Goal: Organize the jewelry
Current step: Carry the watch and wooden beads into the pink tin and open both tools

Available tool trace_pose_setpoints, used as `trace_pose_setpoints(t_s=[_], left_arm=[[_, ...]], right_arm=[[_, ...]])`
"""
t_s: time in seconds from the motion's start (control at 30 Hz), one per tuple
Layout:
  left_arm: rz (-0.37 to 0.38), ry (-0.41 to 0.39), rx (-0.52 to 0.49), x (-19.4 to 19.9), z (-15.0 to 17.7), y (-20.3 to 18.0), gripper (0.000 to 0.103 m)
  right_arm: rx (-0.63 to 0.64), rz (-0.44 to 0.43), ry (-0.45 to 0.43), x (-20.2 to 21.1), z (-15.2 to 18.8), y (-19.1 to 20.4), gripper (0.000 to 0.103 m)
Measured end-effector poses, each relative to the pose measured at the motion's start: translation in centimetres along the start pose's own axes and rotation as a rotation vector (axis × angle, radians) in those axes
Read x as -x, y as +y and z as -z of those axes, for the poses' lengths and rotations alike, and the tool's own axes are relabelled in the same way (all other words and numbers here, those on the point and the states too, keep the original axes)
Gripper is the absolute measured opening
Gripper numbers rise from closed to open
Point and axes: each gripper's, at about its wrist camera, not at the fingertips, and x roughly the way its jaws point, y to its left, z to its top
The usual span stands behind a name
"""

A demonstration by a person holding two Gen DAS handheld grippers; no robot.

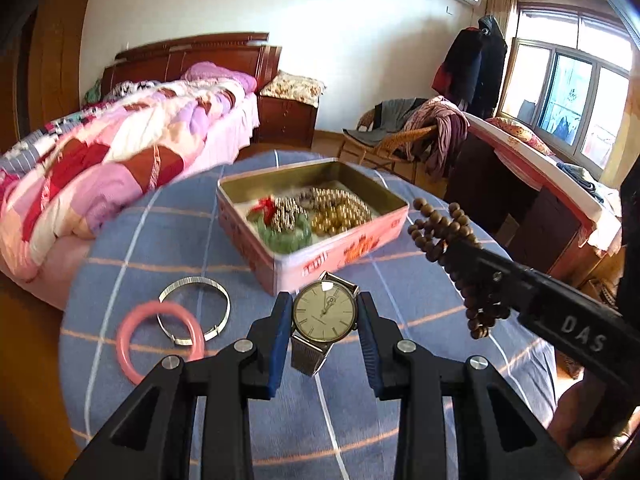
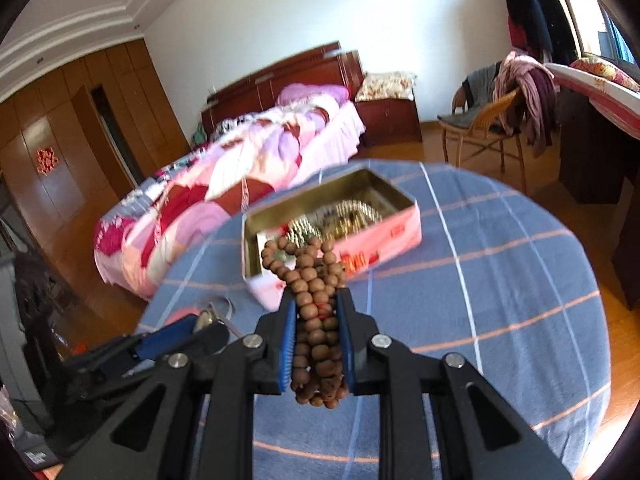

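Observation:
My left gripper (image 1: 325, 316) is shut on a wristwatch (image 1: 325, 312) with a pale dial and metal mesh strap, held above the table. My right gripper (image 2: 318, 304) is shut on a brown wooden bead string (image 2: 316, 300), which also shows in the left wrist view (image 1: 444, 236), right of the tin. A pink open tin box (image 1: 320, 256) holds a green bangle (image 1: 284, 236) and gold and silver bead strands (image 1: 340, 212). A pink bangle (image 1: 160, 340) and a silver bangle (image 1: 196, 310) lie on the table at the left.
The round table has a blue checked cloth (image 1: 420, 320). A bed with a pink quilt (image 1: 100, 160) stands behind left. A wicker chair with clothes (image 1: 404, 132) and a desk (image 1: 520, 184) stand behind right.

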Motion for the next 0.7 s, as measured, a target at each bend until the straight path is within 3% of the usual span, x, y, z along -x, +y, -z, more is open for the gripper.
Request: trace_pose_setpoints(t_s=[0.4,0.7], left_arm=[[-0.011,-0.07,0.049,-1.4,-3.4,0.8,0.033],[-0.007,-0.078,0.101,-4.3,-4.6,1.8,0.033]], right_arm=[[0.0,0.02,-0.102,-0.2,-3.0,0.3,0.023],[-0.036,0.064,-0.111,-2.5,-3.9,-1.3,0.023]])
